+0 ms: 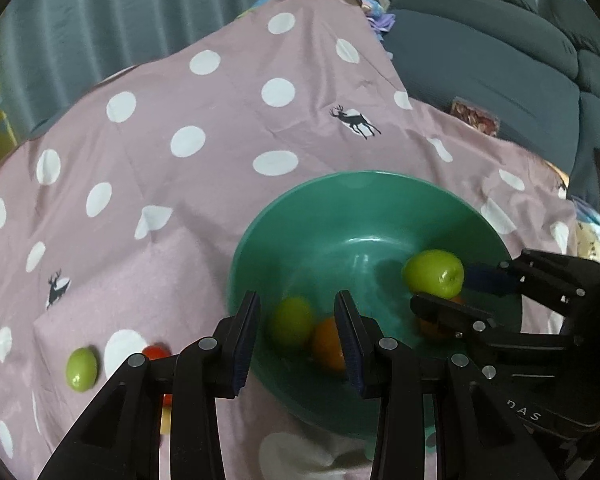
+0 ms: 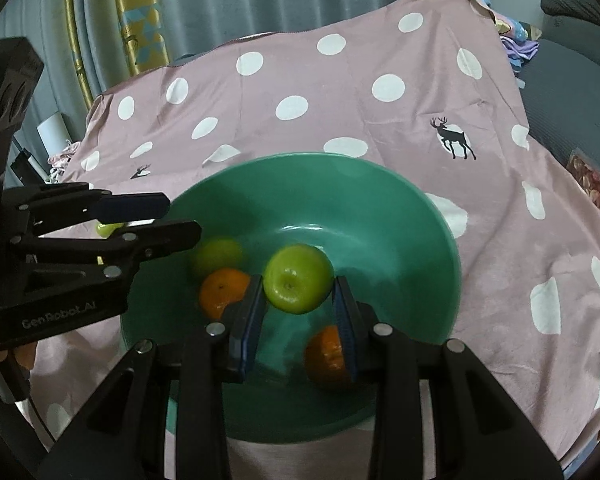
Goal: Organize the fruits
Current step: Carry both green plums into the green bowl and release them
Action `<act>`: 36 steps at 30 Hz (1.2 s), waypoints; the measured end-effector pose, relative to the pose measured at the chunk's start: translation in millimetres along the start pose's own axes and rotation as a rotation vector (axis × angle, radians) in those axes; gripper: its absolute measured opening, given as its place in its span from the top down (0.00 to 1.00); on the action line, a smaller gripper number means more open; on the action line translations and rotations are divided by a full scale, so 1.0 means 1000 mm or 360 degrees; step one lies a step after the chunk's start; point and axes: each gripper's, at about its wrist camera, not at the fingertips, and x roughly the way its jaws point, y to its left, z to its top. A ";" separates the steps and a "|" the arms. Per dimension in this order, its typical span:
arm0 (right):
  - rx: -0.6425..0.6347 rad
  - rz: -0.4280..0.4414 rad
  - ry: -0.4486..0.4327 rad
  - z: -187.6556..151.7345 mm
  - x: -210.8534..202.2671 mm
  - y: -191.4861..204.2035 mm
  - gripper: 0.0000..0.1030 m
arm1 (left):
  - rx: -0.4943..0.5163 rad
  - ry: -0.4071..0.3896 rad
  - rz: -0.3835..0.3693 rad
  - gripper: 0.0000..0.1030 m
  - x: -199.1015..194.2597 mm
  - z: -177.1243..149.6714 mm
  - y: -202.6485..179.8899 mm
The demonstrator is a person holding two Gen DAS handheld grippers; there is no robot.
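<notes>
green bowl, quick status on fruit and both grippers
Right gripper shut on green apple over green bowl. Left gripper empty. Three fruits already in; nothing in the way.

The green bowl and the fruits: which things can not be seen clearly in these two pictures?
- Left wrist view: red fruit on the cloth, mostly hidden by the left gripper.
- Left wrist view: green bowl, near rim covered by gripper fingers.
- Right wrist view: back green fruit in the bowl is blurred.
</notes>
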 end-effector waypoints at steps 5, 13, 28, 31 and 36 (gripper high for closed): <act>0.0027 0.0023 -0.0011 -0.001 -0.001 -0.003 0.66 | -0.0055 -0.0008 -0.0007 0.62 -0.002 -0.002 0.006; 0.0066 0.0061 -0.0061 -0.001 -0.009 -0.001 0.61 | -0.0140 0.0017 0.0037 0.60 -0.007 -0.014 0.016; 0.0042 0.0145 -0.0173 -0.007 -0.037 0.038 0.30 | -0.0207 -0.0050 0.0321 0.17 -0.052 -0.046 0.034; 0.0010 0.0166 -0.0184 -0.006 -0.042 0.050 0.28 | -0.0235 -0.0075 0.0359 0.17 -0.062 -0.054 0.041; -0.0053 0.0184 -0.0190 -0.005 -0.049 0.071 0.25 | -0.0269 -0.0115 0.0498 0.17 -0.079 -0.070 0.054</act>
